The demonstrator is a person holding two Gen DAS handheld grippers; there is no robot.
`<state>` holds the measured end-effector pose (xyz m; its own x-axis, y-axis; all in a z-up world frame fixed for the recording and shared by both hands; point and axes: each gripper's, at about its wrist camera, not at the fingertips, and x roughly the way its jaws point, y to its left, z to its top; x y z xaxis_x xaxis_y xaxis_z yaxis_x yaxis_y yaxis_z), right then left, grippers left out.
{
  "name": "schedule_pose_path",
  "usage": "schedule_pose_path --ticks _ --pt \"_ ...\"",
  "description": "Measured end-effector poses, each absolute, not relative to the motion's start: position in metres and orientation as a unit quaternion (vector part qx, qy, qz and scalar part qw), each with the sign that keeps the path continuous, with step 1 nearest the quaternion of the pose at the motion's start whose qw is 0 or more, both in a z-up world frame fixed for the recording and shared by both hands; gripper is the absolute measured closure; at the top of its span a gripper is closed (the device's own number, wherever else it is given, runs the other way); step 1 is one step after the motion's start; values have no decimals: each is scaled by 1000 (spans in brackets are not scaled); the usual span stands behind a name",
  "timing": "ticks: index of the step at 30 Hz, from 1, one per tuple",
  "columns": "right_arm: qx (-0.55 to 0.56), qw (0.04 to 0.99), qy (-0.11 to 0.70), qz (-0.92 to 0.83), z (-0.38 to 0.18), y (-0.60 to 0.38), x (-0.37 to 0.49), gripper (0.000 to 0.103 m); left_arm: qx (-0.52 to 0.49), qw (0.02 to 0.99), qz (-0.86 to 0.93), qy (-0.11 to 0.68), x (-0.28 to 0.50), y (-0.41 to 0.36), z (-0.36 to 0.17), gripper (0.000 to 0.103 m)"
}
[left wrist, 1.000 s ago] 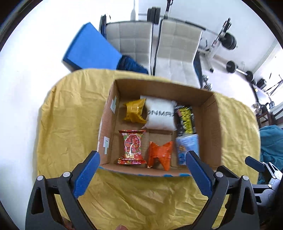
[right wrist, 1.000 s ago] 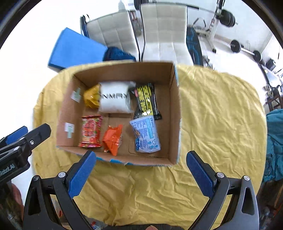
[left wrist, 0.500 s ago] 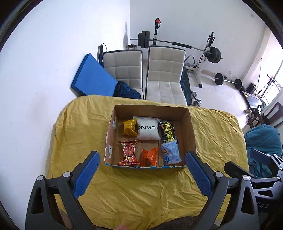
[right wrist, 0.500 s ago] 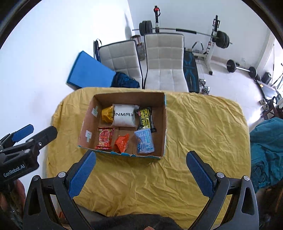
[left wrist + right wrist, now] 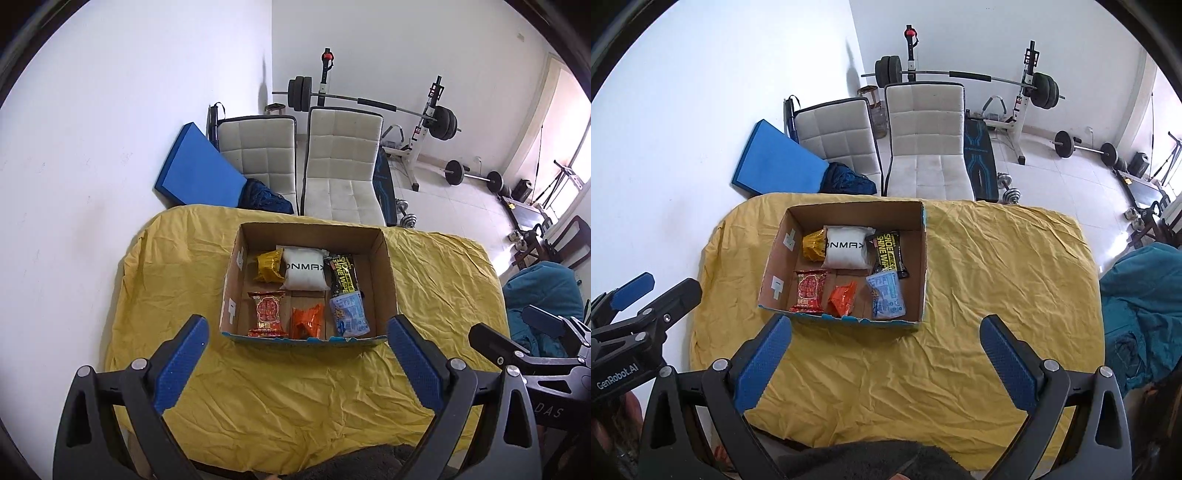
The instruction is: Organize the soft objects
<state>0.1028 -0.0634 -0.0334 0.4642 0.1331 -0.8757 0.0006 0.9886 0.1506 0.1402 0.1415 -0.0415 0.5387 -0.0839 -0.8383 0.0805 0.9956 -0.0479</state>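
Note:
An open cardboard box [image 5: 388, 280] [image 5: 921, 266] stands on a table under a yellow cloth [image 5: 288, 391] [image 5: 997, 266]. It holds several soft packets: a yellow one [image 5: 269, 265], a white pouch [image 5: 304, 272], a black and yellow pack [image 5: 342, 275], a red one [image 5: 266, 313], an orange one [image 5: 306, 320] and a light blue one [image 5: 349, 315]. My left gripper [image 5: 295, 363] is open and empty, high above the table's near side. My right gripper [image 5: 884, 363] is open and empty, also high and pulled back.
Two white chairs [image 5: 340, 166] stand behind the table. A blue mat [image 5: 195, 173] leans on the wall. Weight bench and barbells [image 5: 432, 122] stand at the back right. A teal fabric heap [image 5: 1141, 306] lies at the right.
Both grippers have risen and pulled back from the box, which now looks much smaller. Both stay open and empty. The packets in the box have not moved.

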Motion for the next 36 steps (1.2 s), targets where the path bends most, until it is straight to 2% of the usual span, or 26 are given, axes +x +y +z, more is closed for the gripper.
schedule_pose_path --ticks 36 --pt "54 861 506 18 -27 -69 87 0 -21 876 -28 482 117 150 -45 4"
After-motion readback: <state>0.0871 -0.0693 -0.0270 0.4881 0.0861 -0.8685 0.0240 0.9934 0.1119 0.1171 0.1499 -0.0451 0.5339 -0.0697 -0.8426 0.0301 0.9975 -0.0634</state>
